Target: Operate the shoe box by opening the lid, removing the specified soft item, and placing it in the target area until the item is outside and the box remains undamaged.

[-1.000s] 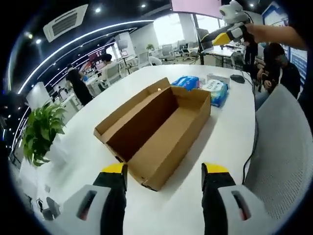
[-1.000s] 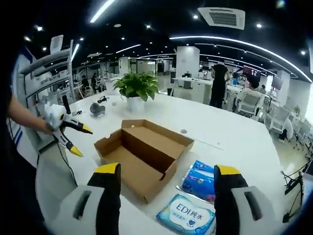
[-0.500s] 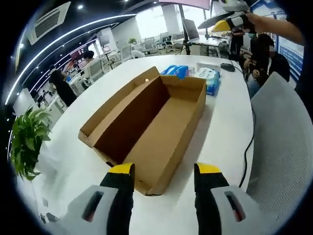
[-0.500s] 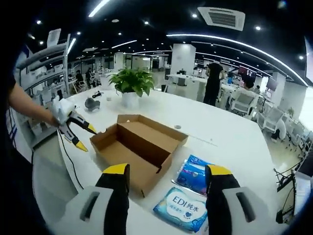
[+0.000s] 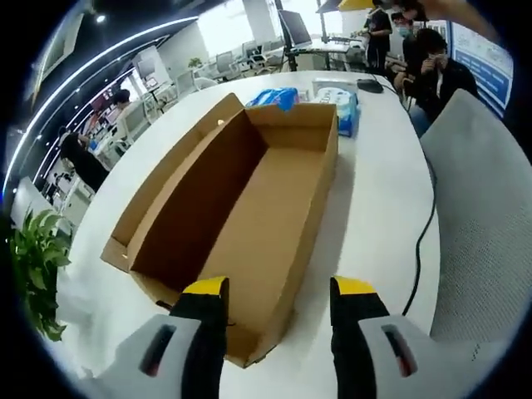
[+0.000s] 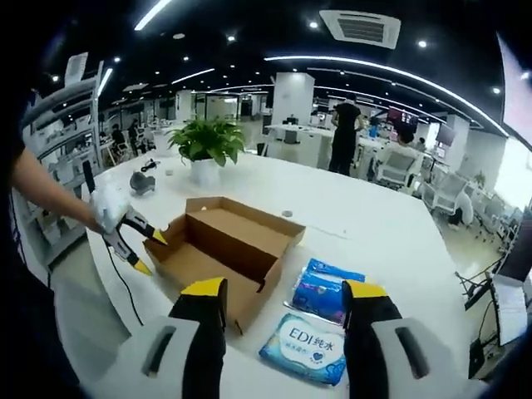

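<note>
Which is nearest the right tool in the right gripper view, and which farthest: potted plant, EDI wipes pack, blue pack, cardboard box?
1. EDI wipes pack, between the jaws.
2. Blue pack, just beyond; cardboard box, left, too close to call.
3. Potted plant, far left.

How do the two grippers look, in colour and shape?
The left gripper and the right gripper look alike: two black jaws with yellow tips, on pale grey bodies with dark slots. In the right gripper view the left gripper shows a white body.

Brown cardboard shoe box (image 5: 249, 208), lid open, interior bare, two wipe packs (image 6: 320, 320) just beside
</note>
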